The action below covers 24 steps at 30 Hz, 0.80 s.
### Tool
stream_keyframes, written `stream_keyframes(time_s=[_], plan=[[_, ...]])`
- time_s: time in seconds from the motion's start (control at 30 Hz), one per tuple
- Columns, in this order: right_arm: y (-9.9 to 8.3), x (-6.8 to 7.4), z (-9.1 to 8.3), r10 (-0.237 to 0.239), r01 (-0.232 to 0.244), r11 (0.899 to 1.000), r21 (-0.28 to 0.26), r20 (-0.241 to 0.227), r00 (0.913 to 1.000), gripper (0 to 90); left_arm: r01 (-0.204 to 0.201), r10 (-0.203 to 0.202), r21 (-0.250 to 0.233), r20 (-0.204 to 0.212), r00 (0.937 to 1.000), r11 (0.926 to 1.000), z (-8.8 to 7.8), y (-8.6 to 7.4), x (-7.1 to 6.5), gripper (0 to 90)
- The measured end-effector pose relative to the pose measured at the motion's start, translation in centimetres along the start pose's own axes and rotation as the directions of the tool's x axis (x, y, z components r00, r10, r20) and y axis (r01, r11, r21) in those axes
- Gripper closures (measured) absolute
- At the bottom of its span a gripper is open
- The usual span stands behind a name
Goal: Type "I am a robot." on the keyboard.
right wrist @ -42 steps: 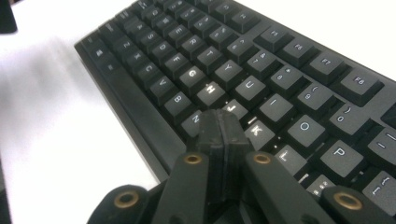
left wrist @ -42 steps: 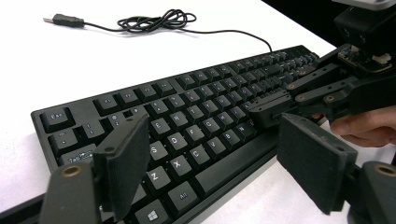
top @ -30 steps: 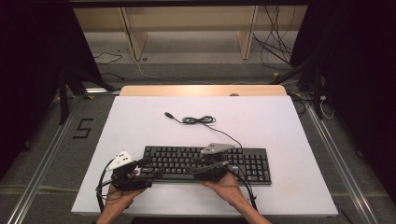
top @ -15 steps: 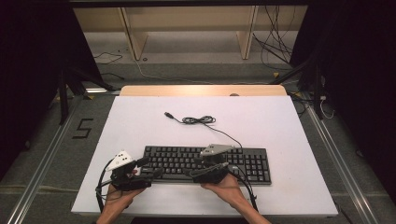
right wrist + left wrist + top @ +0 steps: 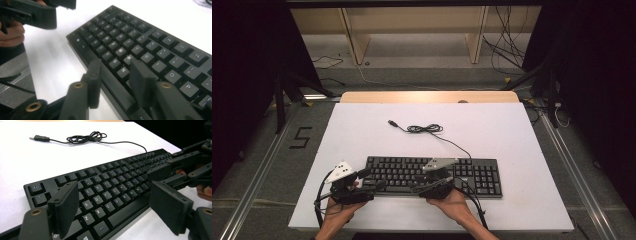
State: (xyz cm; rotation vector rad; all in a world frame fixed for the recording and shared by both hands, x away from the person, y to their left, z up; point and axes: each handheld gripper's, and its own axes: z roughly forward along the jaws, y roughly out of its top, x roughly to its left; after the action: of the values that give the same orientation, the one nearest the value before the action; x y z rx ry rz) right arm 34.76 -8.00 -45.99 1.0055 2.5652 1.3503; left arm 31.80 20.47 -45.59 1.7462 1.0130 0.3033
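Straddling the near edge of a keyboard (image 5: 432,175) at the table's (image 5: 522,150) six o'clock, both grippers, left (image 5: 112,207) and right (image 5: 115,80), stand spread, the right's jaws just narrowed; rigid, light, it likely lifts best by its ends.

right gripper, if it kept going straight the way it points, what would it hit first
Probably the keyboard: the right gripper angles down over its near edge by the space bar, jaws apart over the bottom key rows. Depth is unclear, so contact may be close already.
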Motion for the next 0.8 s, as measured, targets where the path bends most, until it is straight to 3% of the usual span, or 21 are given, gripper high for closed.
stream_keyframes(time_s=[0.37, 0.8], plan=[[-0.4, 0.3, 0.7, -0.025, 0.024, 0.999, 0.039, 0.006, 0.9997, 89.0, -0.004, 0.004, -0.003, -0.001, 1.0, 1.0, 0.0, 0.0, 0.0, 23.5], [-0.9, 0.2, 1.7, -0.027, 0.025, 0.996, 0.085, 0.019, 0.9995, 90.0, -0.001, 0.001, -0.005, -0.008, 1.0, 1.0, 0.0, 0.0, 0.1, 23.6]])
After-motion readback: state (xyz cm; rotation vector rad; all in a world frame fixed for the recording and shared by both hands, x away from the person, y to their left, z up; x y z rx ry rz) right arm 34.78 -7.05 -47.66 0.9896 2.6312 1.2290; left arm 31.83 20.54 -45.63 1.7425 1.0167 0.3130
